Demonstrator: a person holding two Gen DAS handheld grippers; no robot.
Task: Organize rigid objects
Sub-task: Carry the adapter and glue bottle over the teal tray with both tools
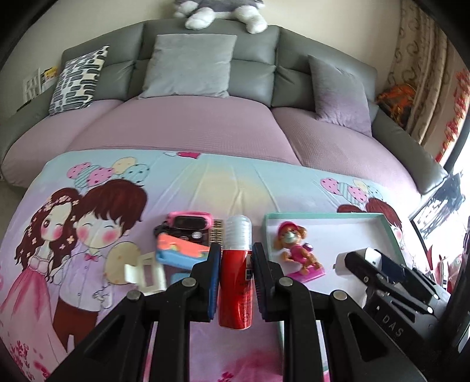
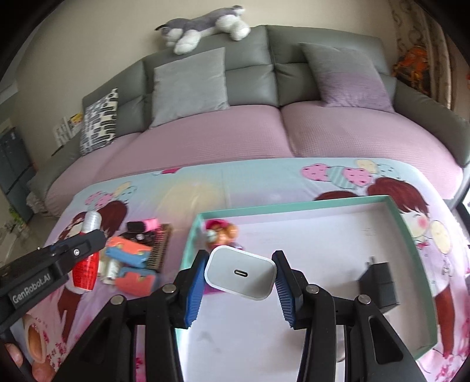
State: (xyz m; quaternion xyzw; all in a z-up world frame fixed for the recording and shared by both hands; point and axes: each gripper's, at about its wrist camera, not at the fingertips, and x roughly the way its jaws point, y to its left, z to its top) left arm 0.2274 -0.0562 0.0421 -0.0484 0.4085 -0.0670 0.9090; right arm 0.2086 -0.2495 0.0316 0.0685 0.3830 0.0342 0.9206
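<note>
My left gripper (image 1: 236, 249) is shut on a red bottle with a clear cap (image 1: 236, 282), held above the cartoon-print sheet; the same red bottle (image 2: 85, 267) shows at the left of the right wrist view. My right gripper (image 2: 239, 269) is shut on a white USB charger (image 2: 241, 271), held over the teal-rimmed tray (image 2: 411, 252). In the tray lie a pink toy dog figure (image 1: 296, 249) and a black charger (image 2: 379, 282). The white charger (image 1: 367, 258) and the right gripper appear at the right of the left wrist view.
A pile of small items (image 1: 182, 241) lies left of the tray: a pink-and-black case, orange and blue pieces, a white clip (image 1: 147, 273). Behind the sheet stands a grey sofa (image 1: 205, 123) with purple seats, cushions and a plush dog (image 2: 202, 26) on top.
</note>
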